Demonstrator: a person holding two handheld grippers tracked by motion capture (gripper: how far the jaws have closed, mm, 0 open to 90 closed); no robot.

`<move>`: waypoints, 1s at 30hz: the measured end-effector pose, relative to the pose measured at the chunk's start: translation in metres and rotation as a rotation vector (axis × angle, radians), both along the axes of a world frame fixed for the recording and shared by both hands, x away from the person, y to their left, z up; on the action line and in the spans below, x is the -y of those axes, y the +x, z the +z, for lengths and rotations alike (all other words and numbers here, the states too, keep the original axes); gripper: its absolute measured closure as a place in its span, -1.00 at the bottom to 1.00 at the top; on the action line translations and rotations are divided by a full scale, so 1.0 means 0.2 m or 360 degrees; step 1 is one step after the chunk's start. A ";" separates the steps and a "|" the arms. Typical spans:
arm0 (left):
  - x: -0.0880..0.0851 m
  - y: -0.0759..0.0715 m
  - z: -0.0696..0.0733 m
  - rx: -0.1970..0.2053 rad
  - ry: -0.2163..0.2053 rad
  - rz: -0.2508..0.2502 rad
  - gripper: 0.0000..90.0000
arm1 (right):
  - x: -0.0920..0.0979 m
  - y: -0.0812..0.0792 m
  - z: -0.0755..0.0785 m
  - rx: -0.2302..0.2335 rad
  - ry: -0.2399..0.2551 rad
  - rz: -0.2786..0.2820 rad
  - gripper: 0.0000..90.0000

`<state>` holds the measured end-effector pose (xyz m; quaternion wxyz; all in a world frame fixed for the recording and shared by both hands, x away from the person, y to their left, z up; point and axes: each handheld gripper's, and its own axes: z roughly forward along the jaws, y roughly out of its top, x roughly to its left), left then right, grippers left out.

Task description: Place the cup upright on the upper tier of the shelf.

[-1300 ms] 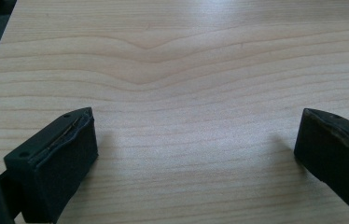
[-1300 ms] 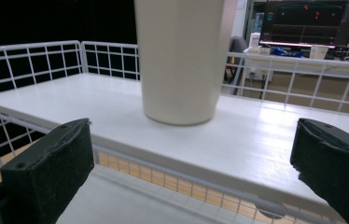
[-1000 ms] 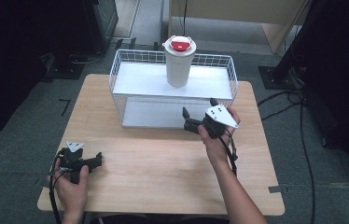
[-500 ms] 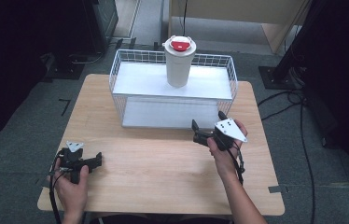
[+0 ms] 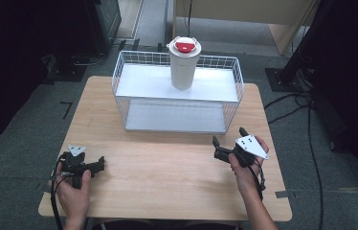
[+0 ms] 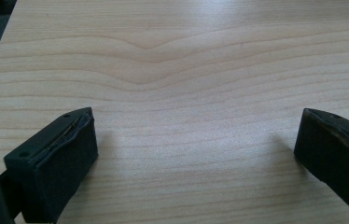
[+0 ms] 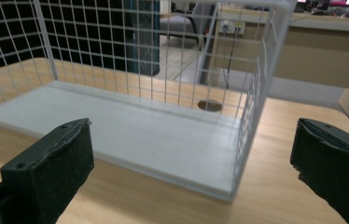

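The light wooden desk (image 5: 167, 177) is carrying a white wire two-tier rack (image 5: 177, 98), its long axis running left to right. A white cylindrical cup with a red-centred lid (image 5: 183, 63) is standing upright on the top tier. The right tool (image 5: 227, 142), jaws apart, has been drawing back from the rack; the left tool (image 5: 101, 163), jaws apart, is staying put.

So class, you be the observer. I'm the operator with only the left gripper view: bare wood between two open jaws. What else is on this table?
Observer: A white wire rack stands at the far side.
Operator: Anything on it?
Observer: A white cup with a red lid stands upright on its upper shelf.
Operator: And the other gripper?
Observer: The right gripper is open, in front of the rack's right end and pointing at the lower shelf.
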<state>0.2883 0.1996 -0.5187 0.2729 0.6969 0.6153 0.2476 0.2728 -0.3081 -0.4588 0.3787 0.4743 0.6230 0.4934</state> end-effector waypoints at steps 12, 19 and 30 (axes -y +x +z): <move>0.00 0.00 0.00 -0.0001 0.0002 -0.0001 -1.00 | 0.17 -0.12 -0.13 -0.0076 0.0001 -0.0081 -1.00; 0.00 0.00 0.00 -0.0001 0.0002 -0.0001 -1.00 | 0.27 -0.18 -0.17 -0.0108 -0.0016 -0.0138 -1.00; 0.00 0.00 0.00 -0.0002 0.0001 -0.0001 -1.00 | 0.42 -0.28 -0.23 -0.0205 -0.0038 -0.0205 -1.00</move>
